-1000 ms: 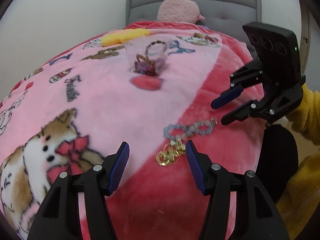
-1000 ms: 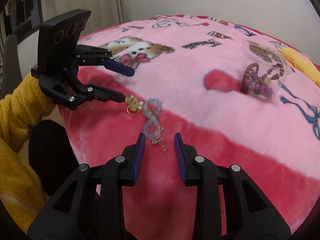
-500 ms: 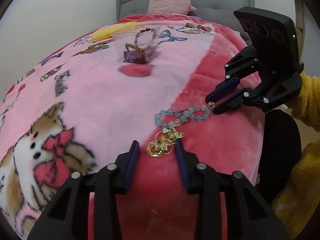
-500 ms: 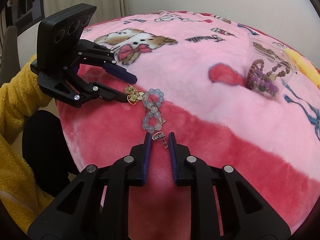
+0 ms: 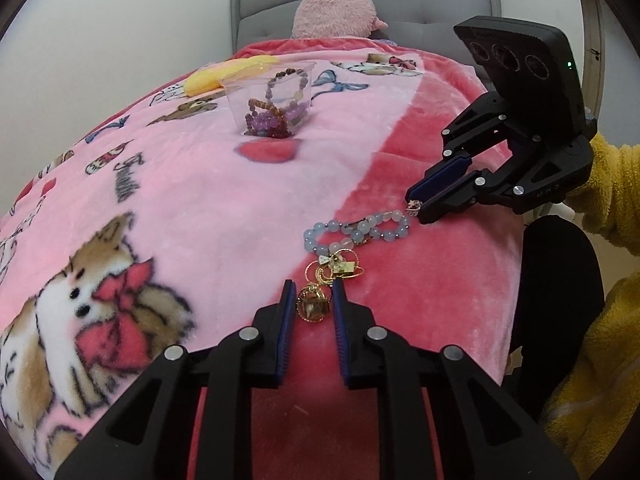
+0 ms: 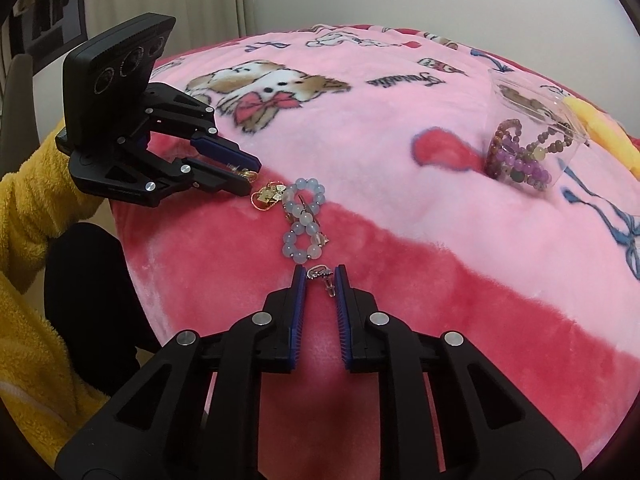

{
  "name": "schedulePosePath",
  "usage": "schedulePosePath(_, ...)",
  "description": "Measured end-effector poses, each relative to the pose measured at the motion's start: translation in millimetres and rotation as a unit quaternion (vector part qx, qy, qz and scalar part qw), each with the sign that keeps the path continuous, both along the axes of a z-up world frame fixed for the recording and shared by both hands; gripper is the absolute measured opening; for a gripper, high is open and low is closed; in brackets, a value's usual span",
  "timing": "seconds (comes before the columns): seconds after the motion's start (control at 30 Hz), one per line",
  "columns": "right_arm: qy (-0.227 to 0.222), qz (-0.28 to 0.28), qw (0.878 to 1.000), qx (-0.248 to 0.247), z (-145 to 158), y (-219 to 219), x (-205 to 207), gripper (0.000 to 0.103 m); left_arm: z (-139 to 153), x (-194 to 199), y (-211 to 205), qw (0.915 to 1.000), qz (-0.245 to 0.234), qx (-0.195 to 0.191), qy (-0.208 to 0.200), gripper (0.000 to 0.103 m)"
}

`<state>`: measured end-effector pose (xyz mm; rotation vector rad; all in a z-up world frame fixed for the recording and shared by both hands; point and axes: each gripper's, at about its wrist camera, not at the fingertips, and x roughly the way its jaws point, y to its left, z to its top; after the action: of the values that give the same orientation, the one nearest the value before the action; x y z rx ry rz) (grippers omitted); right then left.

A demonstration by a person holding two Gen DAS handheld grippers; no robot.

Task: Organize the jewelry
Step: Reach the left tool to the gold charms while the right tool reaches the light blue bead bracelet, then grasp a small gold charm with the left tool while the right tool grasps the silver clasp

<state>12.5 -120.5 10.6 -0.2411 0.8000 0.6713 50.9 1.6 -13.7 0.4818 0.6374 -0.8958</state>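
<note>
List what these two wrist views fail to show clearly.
- Gold charm, left wrist view: sits between the pads of the left gripper; contact unclear.
- Silver clasp, right wrist view: too small to identify, partly behind the right gripper pads.
- Clear cup: bracelets inside tangled, count unreadable.
- Person: only yellow sleeves, cut by the frame edge.

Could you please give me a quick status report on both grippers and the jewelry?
Left gripper just closed on gold ring charm. Right gripper just closed on silver charm. Blue bead bracelet lies between. Nothing blocking.
</note>
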Motion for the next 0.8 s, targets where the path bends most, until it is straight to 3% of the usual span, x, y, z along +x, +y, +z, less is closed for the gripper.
schedulePosePath(0.37,-0.005,-0.005,1.000,0.004,6,-3,-2,0.014,10,-7,8,0.9998,0.006,-0.013,-0.012,0.012)
schedulePosePath(0.57,-0.003,-0.004,1.000,0.002,5,-3,-2,0.014,8,-3,8,0.9999,0.014,0.004,0.009,0.013)
schedulePosePath(0.63,-0.001,-0.005,1.000,0.001,4,-2,-2,0.014,8,-1,7,0.9996,0.017,0.003,0.021,0.016)
schedulePosePath(0.73,0.000,-0.004,1.000,0.000,3,-2,-2,0.014,4,5,4,0.9982,0.036,0.019,0.044,0.034)
schedulePosePath(0.8,0.001,-0.003,1.000,0.001,3,-2,-2,0.014,2,7,2,0.9971,0.045,0.021,0.057,0.035)
